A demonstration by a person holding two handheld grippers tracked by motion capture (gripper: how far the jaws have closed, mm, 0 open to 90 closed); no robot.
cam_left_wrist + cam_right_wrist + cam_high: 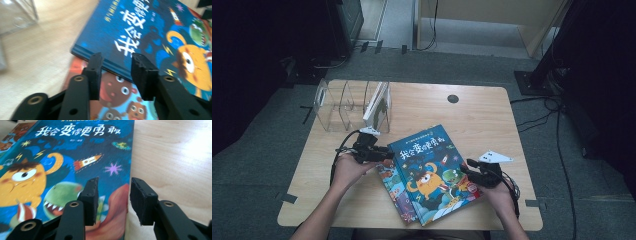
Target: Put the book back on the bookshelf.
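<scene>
A blue picture book [432, 170] with an orange monster on its cover lies on top of a second, orange-and-blue picture book [394, 192] near the table's front edge. My left gripper [386, 152] is at the blue book's left edge. In the left gripper view its jaws [116, 65] stand apart over that edge of the blue book [140, 27] and the lower book [112, 92], pressing on nothing. My right gripper [468, 167] is at the blue book's right edge. Its jaws [113, 187] are open above the cover [75, 157].
A clear acrylic book rack [337, 105] stands at the back left of the wooden table [482, 120], with one book [378, 105] upright in its right slot. A round cable hole [453, 98] is in the far middle. Cables trail over the floor to the right.
</scene>
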